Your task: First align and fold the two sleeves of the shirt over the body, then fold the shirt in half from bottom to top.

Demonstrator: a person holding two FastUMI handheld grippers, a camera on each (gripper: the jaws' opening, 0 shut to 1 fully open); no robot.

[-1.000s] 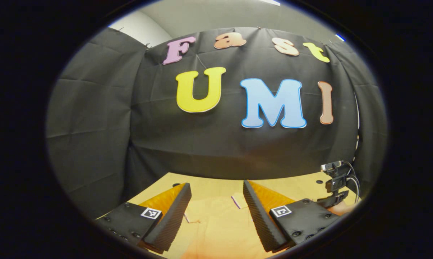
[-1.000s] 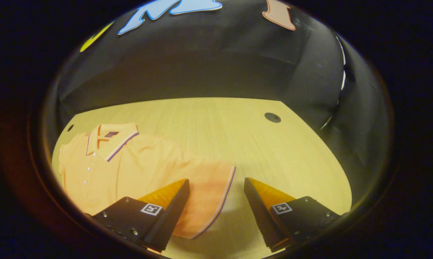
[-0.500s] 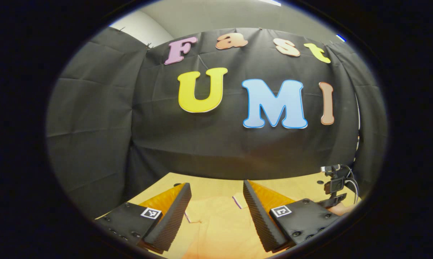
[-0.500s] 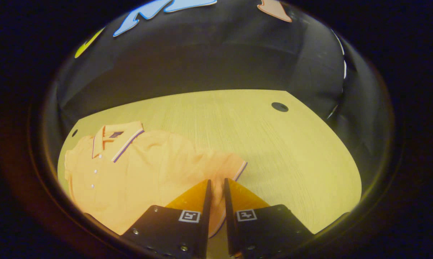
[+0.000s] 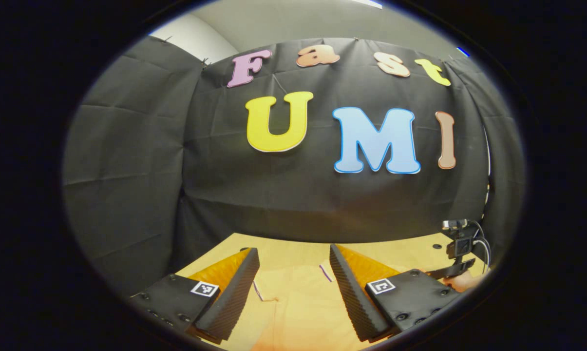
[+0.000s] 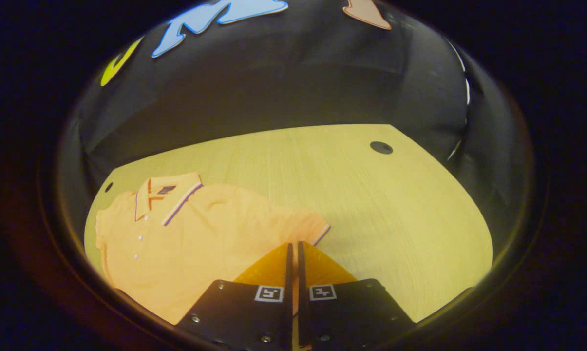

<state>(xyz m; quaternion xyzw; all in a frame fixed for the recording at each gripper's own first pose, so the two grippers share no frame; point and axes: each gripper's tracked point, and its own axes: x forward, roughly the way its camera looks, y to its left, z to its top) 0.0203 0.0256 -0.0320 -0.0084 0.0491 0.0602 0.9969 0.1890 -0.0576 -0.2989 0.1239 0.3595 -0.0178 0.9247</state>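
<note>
An orange polo shirt [image 6: 196,229] lies flat on the wooden table [image 6: 371,204], collar [image 6: 169,195] toward the far left. Its short sleeve [image 6: 305,225] with a striped hem runs in between the fingers of my right gripper [image 6: 293,246], which is shut on it. In the left gripper view my left gripper [image 5: 292,250] hovers open above the shirt [image 5: 298,302], with the collar's striped edges [image 5: 326,273] showing between its fingers and nothing held. The right gripper [image 5: 461,258] and the hand holding it [image 5: 461,282] appear far off at the right edge.
Bare wooden table stretches behind and to the right of the shirt. A dark round hole [image 6: 381,147] sits near the far right corner and a smaller one [image 6: 108,186] at the far left. The black cloth wall [image 5: 283,195] stands close behind the table.
My right gripper went from wide open to shut on the sleeve's hem. The left gripper stayed open and barely shifted.
</note>
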